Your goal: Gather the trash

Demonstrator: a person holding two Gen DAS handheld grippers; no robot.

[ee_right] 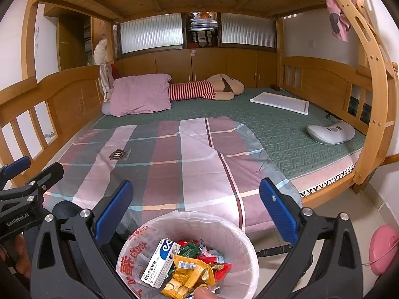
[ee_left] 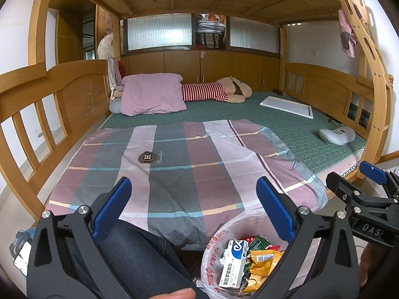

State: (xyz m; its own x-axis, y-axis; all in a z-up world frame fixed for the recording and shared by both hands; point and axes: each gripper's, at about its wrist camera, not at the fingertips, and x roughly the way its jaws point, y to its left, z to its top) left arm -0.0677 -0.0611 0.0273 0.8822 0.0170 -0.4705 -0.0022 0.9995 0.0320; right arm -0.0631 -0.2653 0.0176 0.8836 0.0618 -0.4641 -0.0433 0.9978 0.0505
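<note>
Bunk-bed room; plaid quilt (ee_right: 159, 154) spread ahead of both claws, no litter visible on it. Lined trash bin (ee_right: 232, 234) sits directly beneath the right gripper (ee_right: 195, 211), below-right of the left gripper (ee_left: 193, 209). Both claws gape, holding nothing. Medicine box (ee_right: 162, 264), long axis running away from the claw, and yellow wrapper (ee_right: 192, 271) lie inside.

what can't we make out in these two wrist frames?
- Trash bin: base and lower rim cut off by the bottom edge in both views; the left wrist view also hides its right side behind a finger.
- Bin contents: only the top layer shows, medicine box and yellow wrapper.
- Pink object: partly hidden by the right gripper, identity unclear.
</note>
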